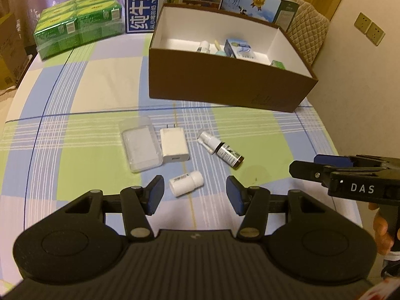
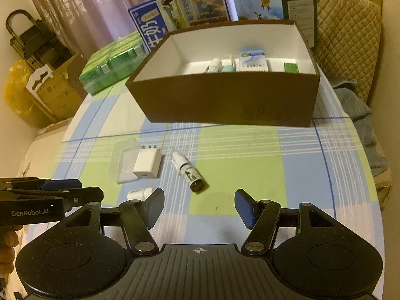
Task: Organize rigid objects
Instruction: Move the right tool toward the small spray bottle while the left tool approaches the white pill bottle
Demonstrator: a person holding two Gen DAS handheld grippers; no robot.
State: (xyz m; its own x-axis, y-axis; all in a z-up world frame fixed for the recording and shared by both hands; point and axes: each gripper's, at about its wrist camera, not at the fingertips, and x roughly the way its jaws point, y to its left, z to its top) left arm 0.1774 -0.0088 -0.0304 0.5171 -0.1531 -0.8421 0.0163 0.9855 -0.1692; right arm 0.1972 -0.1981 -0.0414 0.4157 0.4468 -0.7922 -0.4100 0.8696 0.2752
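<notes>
Both grippers hover wide open and empty — the left gripper [image 1: 195, 195] straddling a small white bottle [image 1: 185, 183] at lower centre, the right gripper [image 2: 199, 206] over bare checked tablecloth [image 2: 250, 150]. Mid-frame lie a clear plastic case [image 1: 140, 144], a white charger [image 1: 174, 144] just beside it and a dark dropper bottle [image 1: 221, 149]. Beyond — the brown box [image 1: 220, 85], partly filled, with milk cartons [image 1: 142, 2], a green pack [image 1: 80, 30] and curtains [image 2: 82, 7] in the upper frame.

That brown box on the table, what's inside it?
Inside the brown box: a white bottle, a teal item, a blue-white carton and a green packet. The near wall hides their lower parts and the floor beneath.
</notes>
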